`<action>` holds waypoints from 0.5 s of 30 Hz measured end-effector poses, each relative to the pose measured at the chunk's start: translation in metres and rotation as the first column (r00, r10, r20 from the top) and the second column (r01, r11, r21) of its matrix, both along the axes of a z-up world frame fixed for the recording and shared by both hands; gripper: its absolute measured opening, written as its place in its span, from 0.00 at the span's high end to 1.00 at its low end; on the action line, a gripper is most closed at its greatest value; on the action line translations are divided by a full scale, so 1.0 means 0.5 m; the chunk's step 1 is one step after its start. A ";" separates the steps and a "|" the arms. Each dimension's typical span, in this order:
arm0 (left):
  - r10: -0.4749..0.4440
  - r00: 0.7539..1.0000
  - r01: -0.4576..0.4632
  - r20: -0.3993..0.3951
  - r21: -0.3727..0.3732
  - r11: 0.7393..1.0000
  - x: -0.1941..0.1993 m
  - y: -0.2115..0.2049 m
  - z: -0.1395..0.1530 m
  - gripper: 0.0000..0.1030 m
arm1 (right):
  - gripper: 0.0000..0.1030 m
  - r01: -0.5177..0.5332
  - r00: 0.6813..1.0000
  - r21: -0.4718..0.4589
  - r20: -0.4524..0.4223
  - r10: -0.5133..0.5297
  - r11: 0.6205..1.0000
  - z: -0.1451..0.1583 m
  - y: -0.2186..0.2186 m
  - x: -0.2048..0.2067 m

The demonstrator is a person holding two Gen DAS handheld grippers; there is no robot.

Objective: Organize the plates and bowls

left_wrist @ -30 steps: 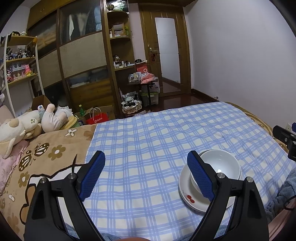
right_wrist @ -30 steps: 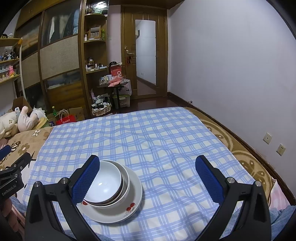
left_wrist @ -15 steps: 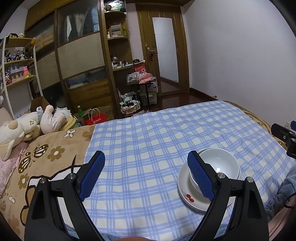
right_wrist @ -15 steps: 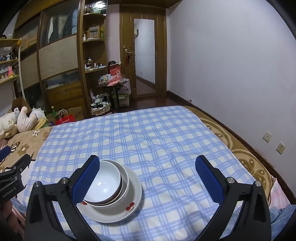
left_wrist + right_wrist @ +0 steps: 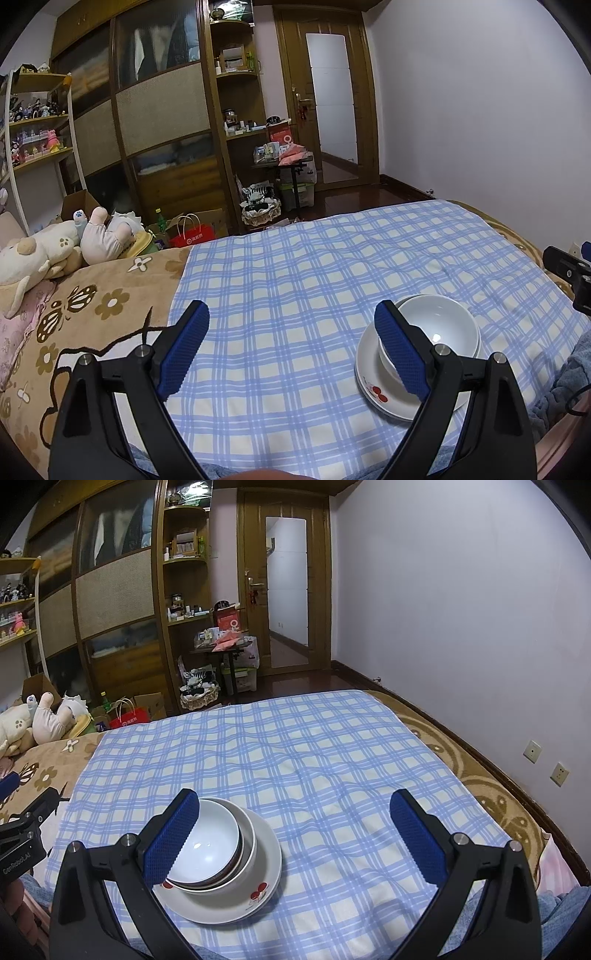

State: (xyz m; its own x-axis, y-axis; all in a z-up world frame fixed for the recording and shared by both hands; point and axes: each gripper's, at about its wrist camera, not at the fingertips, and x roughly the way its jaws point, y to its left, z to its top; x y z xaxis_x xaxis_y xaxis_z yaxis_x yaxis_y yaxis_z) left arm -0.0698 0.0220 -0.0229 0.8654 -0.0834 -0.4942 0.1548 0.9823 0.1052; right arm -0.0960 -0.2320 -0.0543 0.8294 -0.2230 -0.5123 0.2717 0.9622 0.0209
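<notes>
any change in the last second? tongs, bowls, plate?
Nothing visibly changed. The left tongs and right tongs are open and empty as before, and neither has shifted. The bowls are nested as they were on the plate, in the same spot on the checked cloth.

I face a pale lilac wall (image 5: 461,590), a brown wooden door with frosted glass panel (image 5: 287,590), a tall dark wooden wardrobe (image 5: 159,122), and dark polished floor (image 5: 303,683).
</notes>
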 end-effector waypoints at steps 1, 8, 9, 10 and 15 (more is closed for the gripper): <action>0.001 1.000 -0.001 -0.001 0.000 1.000 0.001 0.000 -0.001 0.13 | 0.00 0.000 1.000 0.000 -0.001 0.000 1.000 0.000 0.000 0.000; 0.001 1.000 -0.001 -0.001 0.000 1.000 0.001 0.001 -0.001 0.12 | 0.00 0.000 1.000 -0.002 0.000 0.000 1.000 0.001 0.001 0.000; -0.003 1.000 0.003 -0.004 -0.004 1.000 0.002 0.002 -0.001 0.12 | 0.00 -0.001 1.000 -0.001 0.000 0.001 1.000 0.001 0.001 0.000; -0.004 1.000 0.004 -0.007 -0.011 1.000 0.002 0.003 -0.001 0.12 | 0.00 -0.002 1.000 0.000 0.000 0.002 1.000 0.001 0.002 0.000; 0.005 1.000 -0.005 -0.009 -0.020 1.000 0.002 0.006 -0.002 0.12 | 0.00 0.000 1.000 0.000 -0.001 0.000 1.000 0.001 0.002 0.000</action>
State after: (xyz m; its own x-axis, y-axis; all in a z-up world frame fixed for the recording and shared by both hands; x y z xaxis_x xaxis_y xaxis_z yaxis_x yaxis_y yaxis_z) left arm -0.0686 0.0249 -0.0241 0.8616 -0.0892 -0.4997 0.1506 0.9850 0.0839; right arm -0.0959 -0.2312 -0.0538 0.8289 -0.2228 -0.5132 0.2713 0.9623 0.0204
